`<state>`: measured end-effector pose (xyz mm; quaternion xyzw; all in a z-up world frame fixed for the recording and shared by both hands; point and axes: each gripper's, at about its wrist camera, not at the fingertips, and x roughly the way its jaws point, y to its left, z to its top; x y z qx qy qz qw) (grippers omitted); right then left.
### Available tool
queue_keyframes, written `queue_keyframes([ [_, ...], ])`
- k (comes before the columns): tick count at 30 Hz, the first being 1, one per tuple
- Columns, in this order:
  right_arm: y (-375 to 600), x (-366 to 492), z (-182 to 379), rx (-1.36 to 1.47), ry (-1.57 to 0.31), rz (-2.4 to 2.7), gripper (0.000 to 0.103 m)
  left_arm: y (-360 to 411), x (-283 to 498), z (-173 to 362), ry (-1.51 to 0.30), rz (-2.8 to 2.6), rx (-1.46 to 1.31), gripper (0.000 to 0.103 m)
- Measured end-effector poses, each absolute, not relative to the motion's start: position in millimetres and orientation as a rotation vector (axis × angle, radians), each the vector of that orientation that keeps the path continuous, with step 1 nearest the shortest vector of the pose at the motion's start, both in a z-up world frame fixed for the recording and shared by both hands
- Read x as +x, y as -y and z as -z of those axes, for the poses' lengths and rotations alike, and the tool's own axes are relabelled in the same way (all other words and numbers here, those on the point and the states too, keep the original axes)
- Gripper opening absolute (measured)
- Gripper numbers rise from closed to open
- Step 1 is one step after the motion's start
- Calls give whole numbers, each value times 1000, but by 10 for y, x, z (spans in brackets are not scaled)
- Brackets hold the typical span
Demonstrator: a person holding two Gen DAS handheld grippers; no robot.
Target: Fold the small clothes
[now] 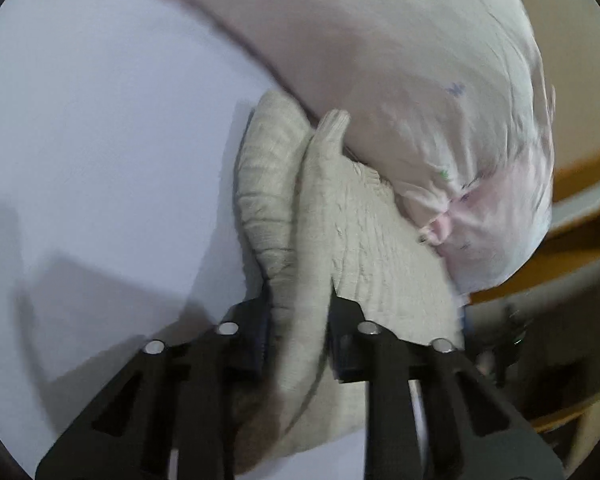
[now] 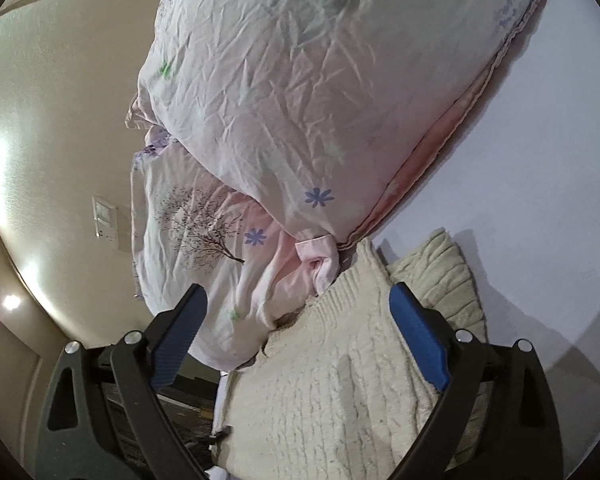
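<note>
The knitted garment (image 1: 340, 240), lying on the white desk (image 1: 100, 120) against a floral pillow (image 1: 420, 60), was pinched by the left hand-held gripper (image 1: 298, 332) (the right hand-held gripper (image 2: 296, 344) was spread open above it), so the bunched fold could be pulled crooked or slip free.

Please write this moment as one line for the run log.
left gripper: shut on cream knit garment | right gripper: open above it | pink floral bedding: beside garment

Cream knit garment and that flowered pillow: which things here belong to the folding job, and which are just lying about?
Job:
- cream knit garment
- left gripper, shut on a fold of it
- right gripper, open over it

Lying about:
- flowered pillow
- white surface
- wall switch plate
</note>
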<state>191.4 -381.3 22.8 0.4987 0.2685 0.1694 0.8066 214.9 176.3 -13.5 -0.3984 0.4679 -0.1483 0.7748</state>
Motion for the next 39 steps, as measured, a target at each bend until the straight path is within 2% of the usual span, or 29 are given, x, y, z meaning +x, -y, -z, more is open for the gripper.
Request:
queue_keyframes([
  [2, 3835, 1905, -256, 1073, -566, -385, 92, -1779, 2175, 92, -1003, 341, -923, 18],
  [5, 3879, 1878, -328, 1068, -540, -395, 92, -1575, 2207, -258, -912, 447, -950, 17],
  [7, 3933, 1852, -385, 1054, -521, -384, 92, -1162, 2273, -618, -851, 564, -906, 17],
  [10, 4024, 1805, -467, 1014, -498, -356, 92, -302, 2409, -877, -808, 763, -850, 17],
  [12, 4104, 1774, -512, 970, -491, -319, 92, 311, 2517, -817, -842, 861, -832, 18],
  [16, 4262, 1760, -514, 921, -525, -242, 92, 1510, 2711, -426, -1090, 948, -674, 20],
  [17, 4287, 1767, -506, 925, -537, -244, 92, 1648, 2678, -362, -1132, 997, -675, 21],
  [19, 4300, 1793, -507, 932, -571, -269, 95, 1595, 2596, -422, -1087, 1107, -718, 21],
  [20, 4284, 1812, -511, 928, -594, -278, 98, 1479, 2548, -494, -1041, 1108, -714, 23],
  [21, 4241, 1837, -520, 916, -628, -291, 98, 1269, 2495, -585, -981, 1068, -706, 37],
  [22, 4188, 1858, -532, 896, -656, -308, 98, 1041, 2449, -651, -928, 1012, -703, 55],
  [23, 4090, 1886, -560, 846, -698, -331, 98, 810, 2401, -698, -883, 928, -682, 60],
  [25, 3875, 1918, -609, 729, -763, -327, 97, 529, 2349, -728, -851, 788, -608, 62],
  [27, 3682, 1951, -612, 637, -810, -330, 91, 346, 2305, -662, -878, 685, -545, 65],
  [30, 3427, 2033, -481, 538, -901, -339, 61, 269, 2254, -467, -961, 632, -498, 66],
  [31, 3367, 2048, -435, 490, -921, -306, 23, 284, 2247, -431, -981, 624, -480, 67],
  [32, 3344, 2044, -426, 458, -912, -268, 15, 304, 2230, -397, -988, 609, -457, 69],
  [35, 3571, 1918, -546, 518, -803, -201, 12, 409, 2221, -405, -983, 605, -429, 72],
  [39, 3695, 1930, -423, 523, -849, -108, 10, 599, 2264, -394, -998, 596, -398, 76],
])
